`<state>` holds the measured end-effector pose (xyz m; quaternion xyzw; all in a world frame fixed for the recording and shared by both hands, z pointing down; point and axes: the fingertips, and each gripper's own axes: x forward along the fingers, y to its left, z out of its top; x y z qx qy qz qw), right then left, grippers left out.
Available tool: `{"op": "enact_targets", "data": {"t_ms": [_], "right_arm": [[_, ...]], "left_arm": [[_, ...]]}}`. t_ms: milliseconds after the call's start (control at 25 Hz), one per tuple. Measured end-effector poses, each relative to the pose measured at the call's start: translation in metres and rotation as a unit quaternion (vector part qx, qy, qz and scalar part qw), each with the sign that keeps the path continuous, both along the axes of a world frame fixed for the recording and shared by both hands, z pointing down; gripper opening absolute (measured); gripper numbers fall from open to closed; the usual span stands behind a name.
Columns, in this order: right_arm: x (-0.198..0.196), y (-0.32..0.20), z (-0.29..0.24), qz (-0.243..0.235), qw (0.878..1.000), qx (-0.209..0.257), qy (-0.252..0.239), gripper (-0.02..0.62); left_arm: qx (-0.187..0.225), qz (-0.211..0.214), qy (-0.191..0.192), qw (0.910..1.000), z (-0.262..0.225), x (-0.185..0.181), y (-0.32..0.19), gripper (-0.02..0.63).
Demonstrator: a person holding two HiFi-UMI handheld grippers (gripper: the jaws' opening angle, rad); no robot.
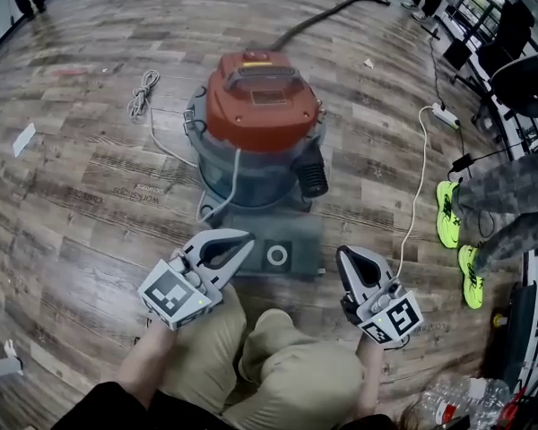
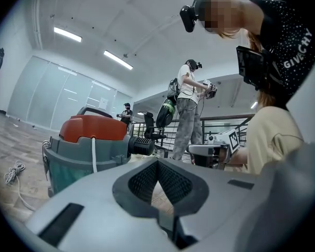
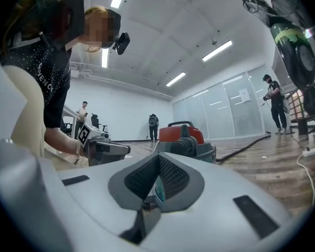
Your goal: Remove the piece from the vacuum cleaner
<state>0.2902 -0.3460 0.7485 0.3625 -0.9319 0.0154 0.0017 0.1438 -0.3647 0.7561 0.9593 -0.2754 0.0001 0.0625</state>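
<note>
grey vacuum cleaner [image 1: 260, 141], red lid, upright

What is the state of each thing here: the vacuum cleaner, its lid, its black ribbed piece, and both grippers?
vacuum cleaner: standing upright.
red lid: seated on the tank.
black ribbed piece: attached to the vacuum cleaner's side.
left gripper: shut, empty, short of the vacuum cleaner.
right gripper: shut, empty, short of the vacuum cleaner.
</note>
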Motion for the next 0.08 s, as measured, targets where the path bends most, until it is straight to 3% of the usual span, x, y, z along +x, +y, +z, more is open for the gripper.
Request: {"op": "enact_targets", "data": {"t_ms": [80], "right_arm": [[-0.0023, 0.0001, 0.0003, -0.003, 1.0, 0.001, 0.007, 0.011]], "left_arm": [[0.001, 0.002, -0.003, 1.0, 0.0008, 0.0, -0.0003, 0.008]]}}
